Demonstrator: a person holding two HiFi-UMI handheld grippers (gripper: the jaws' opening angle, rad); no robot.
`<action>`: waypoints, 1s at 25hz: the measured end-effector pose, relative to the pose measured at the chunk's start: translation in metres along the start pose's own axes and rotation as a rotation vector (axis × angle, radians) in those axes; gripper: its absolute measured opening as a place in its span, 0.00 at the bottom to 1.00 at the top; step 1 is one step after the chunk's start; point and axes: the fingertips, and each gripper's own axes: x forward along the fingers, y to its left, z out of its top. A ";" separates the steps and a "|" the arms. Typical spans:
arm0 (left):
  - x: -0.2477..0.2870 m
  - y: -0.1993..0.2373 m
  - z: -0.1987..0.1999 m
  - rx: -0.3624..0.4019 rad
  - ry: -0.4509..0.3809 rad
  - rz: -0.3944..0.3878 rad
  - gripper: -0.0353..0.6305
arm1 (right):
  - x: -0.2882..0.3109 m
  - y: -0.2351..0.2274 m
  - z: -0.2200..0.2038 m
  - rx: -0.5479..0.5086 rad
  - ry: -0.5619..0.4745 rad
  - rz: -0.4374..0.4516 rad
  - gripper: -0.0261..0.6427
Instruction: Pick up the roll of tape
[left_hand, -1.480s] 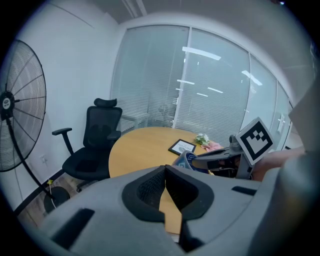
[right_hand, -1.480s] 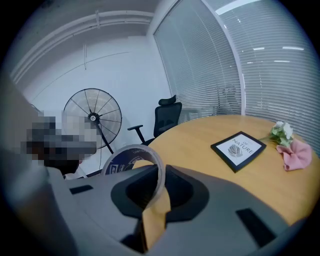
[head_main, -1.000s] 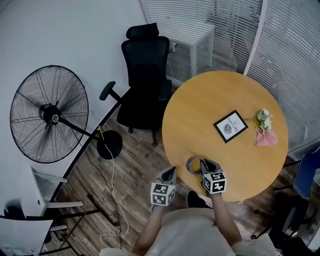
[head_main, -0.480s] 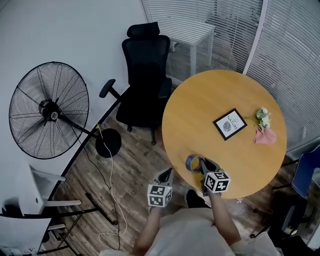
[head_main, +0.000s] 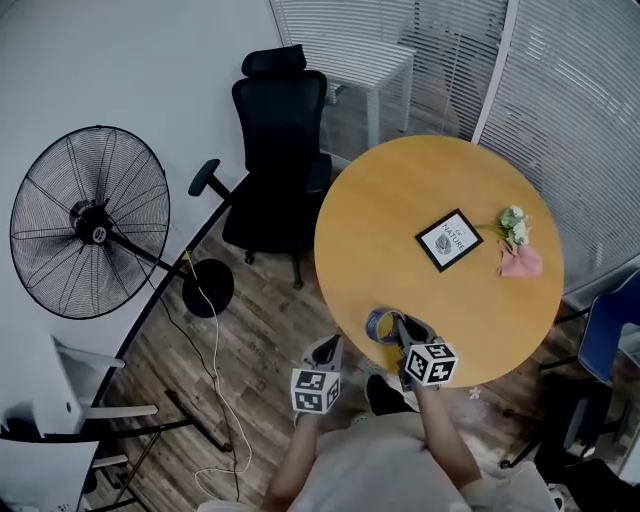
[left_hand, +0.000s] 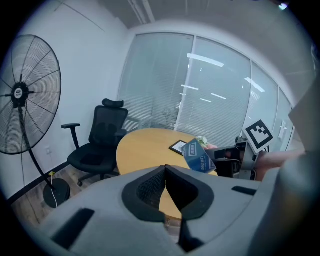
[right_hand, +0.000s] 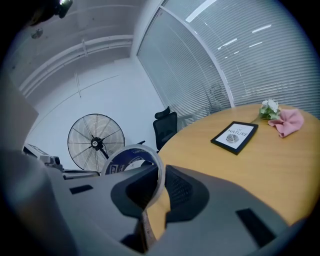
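Right hand-held gripper (head_main: 399, 325) clamped on roll of tape (head_main: 380, 325), which is tilted just above the tabletop's (head_main: 400, 210) near edge, slightly higher than a second ago. Left hand-held gripper (head_main: 331, 345) closed, empty, off the tabletop.

The framed picture (right_hand: 235, 137) reads "NATURE"; print on the roll of tape (right_hand: 127, 159) is unreadable.

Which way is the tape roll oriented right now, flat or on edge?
On edge. The right gripper pinches the tape roll through its wall, and the ring stands up with its open face sideways.
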 end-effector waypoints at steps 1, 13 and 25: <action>-0.001 -0.001 -0.001 0.001 -0.002 -0.002 0.07 | -0.002 0.001 -0.001 0.000 -0.002 -0.001 0.10; -0.006 -0.010 -0.001 0.007 -0.019 -0.015 0.07 | -0.021 0.001 -0.009 -0.050 0.008 -0.014 0.11; -0.002 -0.023 0.001 0.026 -0.019 -0.033 0.07 | -0.034 -0.008 -0.006 -0.048 -0.011 -0.024 0.11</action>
